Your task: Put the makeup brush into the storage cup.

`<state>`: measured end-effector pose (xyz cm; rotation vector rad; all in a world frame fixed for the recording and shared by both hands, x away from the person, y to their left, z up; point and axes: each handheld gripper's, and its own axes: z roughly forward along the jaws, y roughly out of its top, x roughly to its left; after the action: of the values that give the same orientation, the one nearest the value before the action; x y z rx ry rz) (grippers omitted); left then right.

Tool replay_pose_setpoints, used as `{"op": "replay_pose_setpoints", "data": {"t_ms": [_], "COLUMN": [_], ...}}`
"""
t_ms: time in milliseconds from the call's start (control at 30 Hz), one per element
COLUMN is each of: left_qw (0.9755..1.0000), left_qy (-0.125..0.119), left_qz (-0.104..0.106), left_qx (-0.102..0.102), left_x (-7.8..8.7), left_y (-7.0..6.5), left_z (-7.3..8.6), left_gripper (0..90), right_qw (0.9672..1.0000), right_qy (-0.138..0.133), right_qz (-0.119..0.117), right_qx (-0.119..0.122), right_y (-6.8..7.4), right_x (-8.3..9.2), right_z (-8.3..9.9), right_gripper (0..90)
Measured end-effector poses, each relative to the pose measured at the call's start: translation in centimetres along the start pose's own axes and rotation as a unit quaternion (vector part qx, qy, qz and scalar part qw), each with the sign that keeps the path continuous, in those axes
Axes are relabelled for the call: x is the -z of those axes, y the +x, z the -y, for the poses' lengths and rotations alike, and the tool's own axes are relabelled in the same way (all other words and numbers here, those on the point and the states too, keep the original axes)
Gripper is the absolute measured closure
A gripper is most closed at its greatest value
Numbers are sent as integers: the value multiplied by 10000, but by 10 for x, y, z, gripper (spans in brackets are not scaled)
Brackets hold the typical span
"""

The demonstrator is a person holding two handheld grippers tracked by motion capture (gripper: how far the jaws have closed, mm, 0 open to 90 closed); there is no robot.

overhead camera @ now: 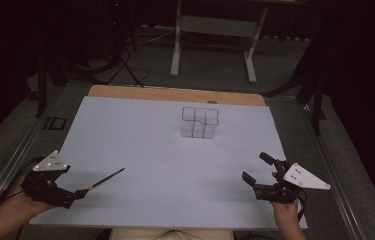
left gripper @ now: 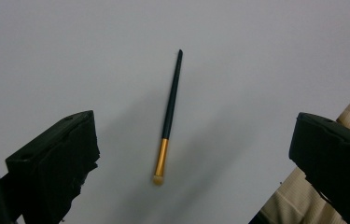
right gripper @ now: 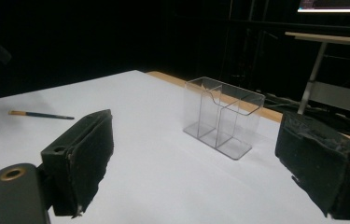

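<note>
Black-handled brush [left gripper: 169, 116] is seen lying on the worktop [overhead camera: 140, 145], apparently untouched, between the released left tool [left gripper: 189, 140]; right tool [right gripper: 196, 163] is held released.

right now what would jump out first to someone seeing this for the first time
First the slim black brush with a gold ferrule, lying flat on the white table just ahead of the open left gripper. Next the clear plastic organizer, standing upright and empty toward the far middle of the table. The right gripper is open at the near right edge, holding nothing.
</note>
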<state>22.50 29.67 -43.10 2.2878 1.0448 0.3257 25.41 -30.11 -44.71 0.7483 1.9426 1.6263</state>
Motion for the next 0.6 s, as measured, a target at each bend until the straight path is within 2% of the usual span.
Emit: {"op": "replay_pose_setpoints", "data": {"t_ms": [167, 300, 433, 467, 600], "left_qw": [9998, 9995, 9993, 9987, 9980], "left_qy": [180, 260, 338, 487, 612], "left_qz": [-3, 90, 60, 36, 114], "left_qx": [-73, -125, -160, -147, -140], "left_x": [-4, -6, -8, -12, -17], "left_y": [1, 1, 1, 1, 3], "left_z": [-5, -10, -12, -14, -17], "left_gripper": [27, 42, 43, 49, 49], "right_qw": [10000, 10000, 10000, 10000, 10000], "right_qy": [-10, -20, -10, -16, 8], "right_qz": [-33, -55, -54, -60, -61], "right_qx": [-1, -6, 1, 16, 40], "right_y": [0, 0, 0, 1, 1], "right_x": [0, -1, -1, -1, -2], "right_z": [0, 0, 0, 0, 0], "right_gripper": [117, 117, 117, 117, 117]}}
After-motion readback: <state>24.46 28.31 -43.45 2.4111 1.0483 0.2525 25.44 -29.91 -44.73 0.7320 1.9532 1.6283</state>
